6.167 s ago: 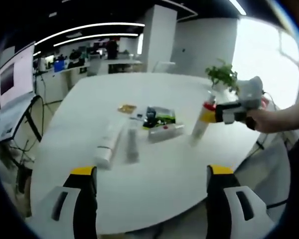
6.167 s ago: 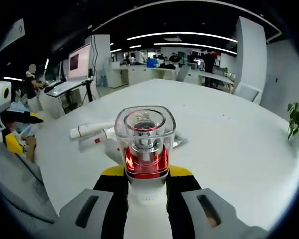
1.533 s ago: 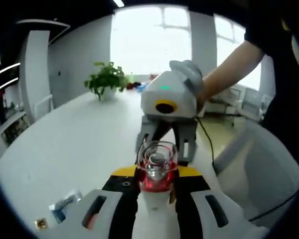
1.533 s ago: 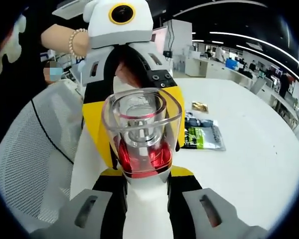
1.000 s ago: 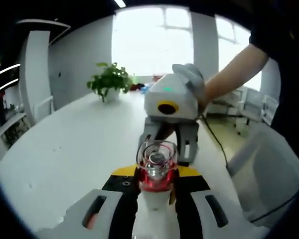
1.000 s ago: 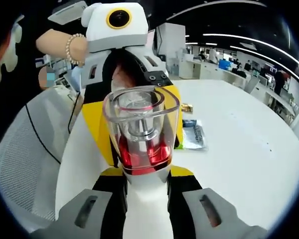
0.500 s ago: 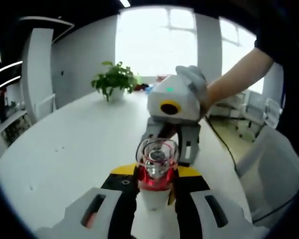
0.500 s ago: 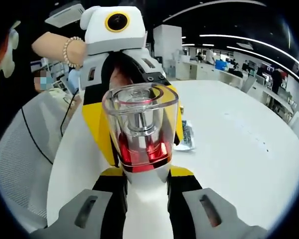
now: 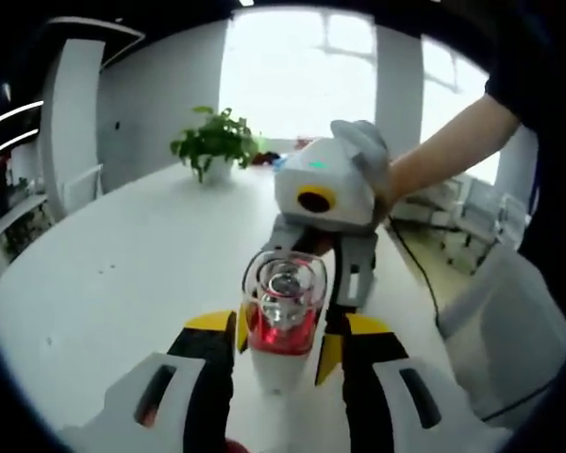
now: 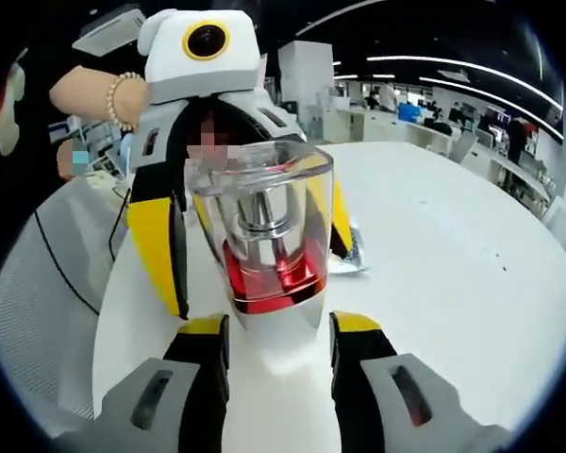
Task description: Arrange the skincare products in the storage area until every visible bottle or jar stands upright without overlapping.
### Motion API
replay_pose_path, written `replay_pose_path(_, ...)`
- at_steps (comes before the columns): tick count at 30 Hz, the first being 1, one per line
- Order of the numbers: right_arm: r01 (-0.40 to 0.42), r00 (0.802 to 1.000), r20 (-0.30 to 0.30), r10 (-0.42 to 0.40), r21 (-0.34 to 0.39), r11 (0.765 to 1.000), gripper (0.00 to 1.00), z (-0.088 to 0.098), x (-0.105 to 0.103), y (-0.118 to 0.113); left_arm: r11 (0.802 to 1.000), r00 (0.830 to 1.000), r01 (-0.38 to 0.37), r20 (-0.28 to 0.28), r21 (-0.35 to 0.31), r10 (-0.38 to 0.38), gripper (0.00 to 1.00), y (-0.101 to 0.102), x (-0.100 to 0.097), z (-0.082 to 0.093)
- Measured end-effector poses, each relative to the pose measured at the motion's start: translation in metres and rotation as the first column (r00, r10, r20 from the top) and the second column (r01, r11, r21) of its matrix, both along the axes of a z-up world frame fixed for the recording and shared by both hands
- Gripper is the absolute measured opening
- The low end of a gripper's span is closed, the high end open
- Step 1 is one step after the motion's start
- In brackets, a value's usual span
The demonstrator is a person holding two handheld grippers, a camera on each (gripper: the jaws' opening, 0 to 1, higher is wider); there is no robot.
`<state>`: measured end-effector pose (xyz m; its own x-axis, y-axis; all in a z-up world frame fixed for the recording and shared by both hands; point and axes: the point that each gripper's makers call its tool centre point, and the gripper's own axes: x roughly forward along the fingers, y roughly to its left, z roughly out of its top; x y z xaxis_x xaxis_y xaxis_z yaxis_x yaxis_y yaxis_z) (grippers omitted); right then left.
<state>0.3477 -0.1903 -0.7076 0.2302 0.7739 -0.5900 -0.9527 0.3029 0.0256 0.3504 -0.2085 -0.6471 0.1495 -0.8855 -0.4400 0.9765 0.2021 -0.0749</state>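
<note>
Two hand-held grippers, facing each other across one bottle. Left hand-held gripper [image 9: 281,342]: jaws parted, yellow tips standing just beside the bottle's body on either side with a narrow gap showing, so released rather than clenched. Right hand-held gripper [image 10: 278,330]: jaws likewise spread, flanking the same bottle at its base, apparently not pressing on it; grasping nothing. One bottle [image 9: 283,316]: white body, red band, clear square cap with a pump head inside; upright, standing between both pairs of jaws on the table [image 9: 113,274], near its edge. One flat printed packet [image 10: 351,253], lying on the table behind the bottle, partly hidden. One potted plant [image 9: 213,147] at the far side of the table, well apart. One mesh-backed chair [image 10: 47,283] beside the table. One beaded bracelet [image 10: 119,97] on the wrist behind the left hand-held gripper. Progress, as a judgement: this bottle set upright and let go, overlapping nothing, so its step looks finished bar drawing both hand-held grippers away without tipping it. Any other bottles or jars lie beyond these views; number left to stand up: cannot tell.
</note>
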Motion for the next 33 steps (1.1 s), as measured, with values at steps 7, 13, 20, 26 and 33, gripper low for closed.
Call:
replay_pose_path(7, 0.035, 0.999, -0.016, -0.035, 0.007, 0.999, 0.5, 0.0, -0.003, -0.002, 0.998, 0.998, -0.052, -0.034, -0.035, 0.051, 0.43, 0.013, 0.0, 0.009)
replay_pose_path(13, 0.052, 0.999, -0.012, -0.052, 0.0, 0.999, 0.56, -0.001, -0.004, -0.002, 0.995, 0.995, -0.092, -0.044, -0.046, 0.09, 0.52, 0.022, -0.001, 0.012)
replay_pose_path(20, 0.103, 0.994, -0.033, -0.103, 0.015, 0.995, 0.66, -0.002, -0.012, 0.001, 0.992, 0.991, -0.121, -0.068, -0.03, 0.119, 0.58, 0.032, -0.015, 0.009)
replay_pose_path(26, 0.132, 0.99, -0.051, -0.131, 0.016, 0.991, 0.7, -0.003, -0.018, 0.0, 0.984, 0.981, -0.177, -0.077, -0.008, 0.175, 0.73, 0.046, -0.015, 0.008)
replay_pose_path(33, 0.215, 0.975, -0.08, -0.208, 0.081, 0.973, 0.78, 0.006, -0.021, 0.003, 0.967, 0.962, -0.256, -0.1, -0.006, 0.254, 0.81, 0.066, -0.026, 0.007)
